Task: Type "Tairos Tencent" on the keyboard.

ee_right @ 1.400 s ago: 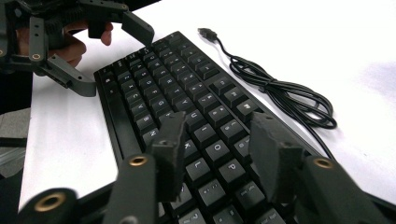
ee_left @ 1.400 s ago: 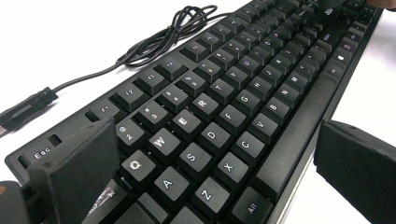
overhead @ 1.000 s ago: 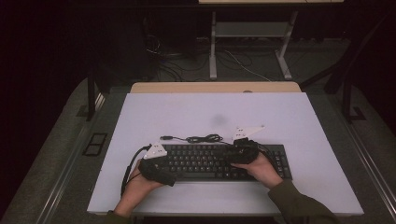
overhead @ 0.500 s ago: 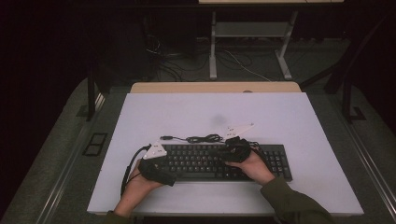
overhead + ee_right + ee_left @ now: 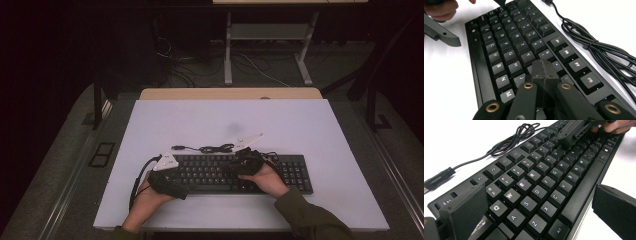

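Black keyboard: it lies flat near your edge of the white table, so both hands reach it without stretching.
Left gripper: you hold its jaws wide apart across the keyboard's left end, one in front and one behind; the pads are not pressing on the keyboard, so it looks set to steady the board.
Right gripper: you have its jaws shut together with nothing between them, making one blunt tip that rests on the keys near J and K, probably to press a key.
Cable: it is coiled behind the keyboard with its plug loose, clear of your work.
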Demonstrator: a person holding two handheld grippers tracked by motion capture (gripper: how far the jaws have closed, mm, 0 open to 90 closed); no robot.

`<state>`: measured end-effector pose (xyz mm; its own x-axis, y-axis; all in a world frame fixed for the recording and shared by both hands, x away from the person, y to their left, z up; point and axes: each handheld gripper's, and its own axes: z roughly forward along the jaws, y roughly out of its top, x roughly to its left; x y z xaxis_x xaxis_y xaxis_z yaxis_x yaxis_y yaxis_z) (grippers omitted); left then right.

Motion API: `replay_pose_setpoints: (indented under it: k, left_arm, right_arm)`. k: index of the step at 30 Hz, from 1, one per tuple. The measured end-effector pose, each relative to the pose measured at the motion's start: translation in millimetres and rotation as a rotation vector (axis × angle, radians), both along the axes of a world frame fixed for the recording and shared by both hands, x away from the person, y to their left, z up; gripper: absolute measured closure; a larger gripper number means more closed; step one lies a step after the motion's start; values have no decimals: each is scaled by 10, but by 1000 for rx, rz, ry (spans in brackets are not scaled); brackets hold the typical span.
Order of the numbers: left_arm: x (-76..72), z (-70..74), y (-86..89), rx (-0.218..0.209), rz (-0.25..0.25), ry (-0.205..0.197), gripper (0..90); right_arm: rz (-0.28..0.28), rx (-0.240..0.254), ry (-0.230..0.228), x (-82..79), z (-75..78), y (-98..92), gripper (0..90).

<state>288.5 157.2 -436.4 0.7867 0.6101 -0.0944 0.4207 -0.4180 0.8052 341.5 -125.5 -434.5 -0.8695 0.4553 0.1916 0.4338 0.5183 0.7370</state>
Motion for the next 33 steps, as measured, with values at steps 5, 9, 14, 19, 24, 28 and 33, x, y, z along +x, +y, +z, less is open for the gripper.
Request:
replay_pose_setpoints:
  k: [5,9,14,19,24,28,33]
  left_arm:
    - [0,2,0,1,-1,0,0]
    - [0,1,0,1,-1,0,0]
    - [-1,3,1,2,-2,-1,0]
    - [-1,3,1,2,-2,-1,0]
    - [-1,3,1,1,-2,-2,0]
    - [-2,3,0,2,-3,-3,0]
    - [-1,0,-1,0,-2,-2,0]
  right_arm:
    - [-7,-10,3,4,-13,-5,891]
    - [-9,-15,6,5,-20,-3,891]
    - [-5,-20,9,4,-27,3,891]
    - [-8,-10,13,0,0,-5,891]
    - [-16,-1,11,7,11,-28,889]
    - [-18,14,8,13,28,-53,879]
    - [-18,31,2,9,49,-83,833]
